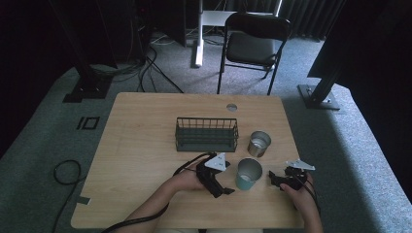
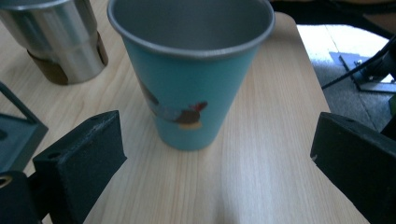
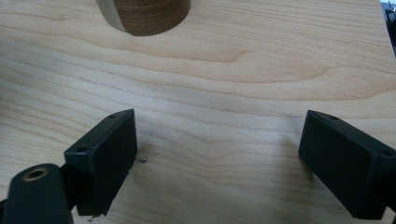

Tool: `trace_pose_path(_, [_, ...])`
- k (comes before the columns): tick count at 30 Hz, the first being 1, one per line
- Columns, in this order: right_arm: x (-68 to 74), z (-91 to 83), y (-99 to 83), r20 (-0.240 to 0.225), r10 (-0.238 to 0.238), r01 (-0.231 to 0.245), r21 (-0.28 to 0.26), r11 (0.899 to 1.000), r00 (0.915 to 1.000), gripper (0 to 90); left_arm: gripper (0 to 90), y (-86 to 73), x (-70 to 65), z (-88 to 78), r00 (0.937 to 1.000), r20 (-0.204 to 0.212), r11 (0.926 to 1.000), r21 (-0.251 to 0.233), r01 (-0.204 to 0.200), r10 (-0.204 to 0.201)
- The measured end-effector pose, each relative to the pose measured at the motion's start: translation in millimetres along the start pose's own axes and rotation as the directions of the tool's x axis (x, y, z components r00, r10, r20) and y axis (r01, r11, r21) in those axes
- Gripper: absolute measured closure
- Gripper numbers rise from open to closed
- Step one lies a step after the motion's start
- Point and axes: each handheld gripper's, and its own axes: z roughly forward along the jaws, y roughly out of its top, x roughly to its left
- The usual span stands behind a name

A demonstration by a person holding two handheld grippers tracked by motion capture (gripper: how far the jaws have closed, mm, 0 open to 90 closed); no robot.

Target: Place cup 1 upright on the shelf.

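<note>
Low centre of the high view: teal cup (image 1: 248, 174) upright on table (image 1: 145, 145), between left gripper (image 1: 224, 190) and right gripper (image 1: 275, 180); both spread wide, holding nothing.

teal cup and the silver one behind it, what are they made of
The teal cup looks like metal with a matte teal coating outside: its bare grey inner wall and rolled rim show at the top, and a small printed figure sits on its side. The silver cup appears to be brushed steel, with soft streaked reflections; its base carries a brown, wood-look band.
</note>
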Motion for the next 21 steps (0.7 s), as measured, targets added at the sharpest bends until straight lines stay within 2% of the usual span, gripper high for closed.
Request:
trace_pose_path(2, [0.0, 0.0, 0.0, 0.000, 0.000, 0.000, 0.000, 1.000, 1.0000, 11.2, 3.2, 1.1, 0.2, 2.1, 1.0000, 0.009, 0.9999, -0.013, 0.000, 0.000])
trace_pose_path(11, [0.0, 0.0, 0.0, 0.000, -0.001, 0.001, 0.000, 1.000, 1.0000, 11.2, 3.2, 7.4, 5.0, 14.3, 0.9998, 0.021, 1.0000, -0.007, 0.005, -0.005])
trace_pose_path(12, [0.0, 0.0, 0.0, 0.000, -0.001, 0.001, 0.000, 1.000, 1.0000, 11.2, 3.2, 8.1, 5.6, 15.7, 0.9994, 0.032, 1.0000, -0.005, 0.007, -0.007])
trace_pose_path(14, [-0.1, -0.1, 0.0, -0.002, 0.001, -0.001, -0.001, 1.000, 1.0000, 11.2, 3.2, 9.8, 6.6, 19.1, 0.9996, 0.024, 0.9999, -0.002, 0.013, -0.013])
trace_pose_path(21, [-0.1, -1.2, -1.2, -0.008, -0.008, 0.008, -0.001, 1.000, 0.9999, 11.3, 3.2, 19.2, 9.0, 25.8, 0.9994, 0.032, 0.9992, -0.037, 0.013, -0.012])
